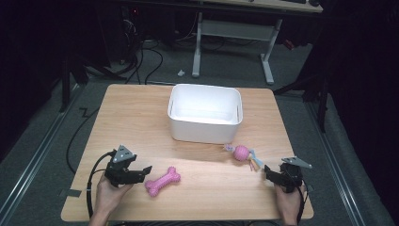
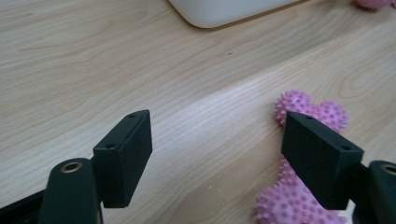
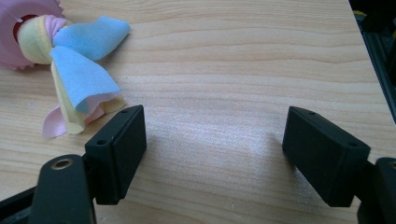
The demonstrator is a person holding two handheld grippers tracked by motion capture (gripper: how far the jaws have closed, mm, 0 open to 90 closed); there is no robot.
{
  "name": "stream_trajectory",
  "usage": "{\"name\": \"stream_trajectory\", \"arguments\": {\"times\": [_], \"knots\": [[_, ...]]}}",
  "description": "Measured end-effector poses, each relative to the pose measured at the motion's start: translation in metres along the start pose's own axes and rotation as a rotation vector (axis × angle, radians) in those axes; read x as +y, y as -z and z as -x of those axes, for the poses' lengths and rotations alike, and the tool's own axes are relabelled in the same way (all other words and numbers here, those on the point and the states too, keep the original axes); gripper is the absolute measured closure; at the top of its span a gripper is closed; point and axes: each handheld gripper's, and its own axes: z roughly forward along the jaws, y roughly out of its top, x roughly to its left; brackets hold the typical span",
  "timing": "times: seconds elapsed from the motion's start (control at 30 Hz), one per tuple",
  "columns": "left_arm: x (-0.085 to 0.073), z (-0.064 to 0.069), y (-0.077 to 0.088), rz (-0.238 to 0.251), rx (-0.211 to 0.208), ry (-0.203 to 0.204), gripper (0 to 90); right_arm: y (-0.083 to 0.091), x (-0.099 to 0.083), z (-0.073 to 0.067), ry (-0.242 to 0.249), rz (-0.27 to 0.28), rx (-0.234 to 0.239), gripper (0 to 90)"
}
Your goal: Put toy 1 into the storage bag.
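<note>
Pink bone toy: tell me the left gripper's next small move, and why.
Probably shift the left gripper sideways over the bone toy and lower it. Its jaws stand open with bare table between them, and the toy lies off to one side, behind one jaw.

White bin point(image 1: 205, 123) sits on light wood worktop point(image 1: 131, 117), toward far middle, open side up. Behind the worktop: grey floor point(image 1: 235, 70), white desk frame point(image 1: 234, 33), black cables point(image 1: 146, 56) trailing at left, dark surroundings.
</note>
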Motion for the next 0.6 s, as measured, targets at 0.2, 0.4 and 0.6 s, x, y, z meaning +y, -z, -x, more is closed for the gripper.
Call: {"name": "stream_trajectory", "arguments": {"times": [0.2, 0.4, 0.6], "knots": [[0.002, 0.011, -0.003, -0.023, -0.029, -0.034, 27.8, 0.000, 0.000, 0.000, 0.001, 0.000, 0.000, 21.8], [0.003, 0.025, -0.011, -0.064, -0.052, -0.080, 29.4, 0.000, 0.000, 0.000, 0.001, 0.000, 0.002, 21.8], [0.005, 0.035, -0.020, -0.097, -0.072, -0.115, 30.5, 0.000, 0.000, 0.000, 0.002, 0.000, 0.001, 21.8]]}}
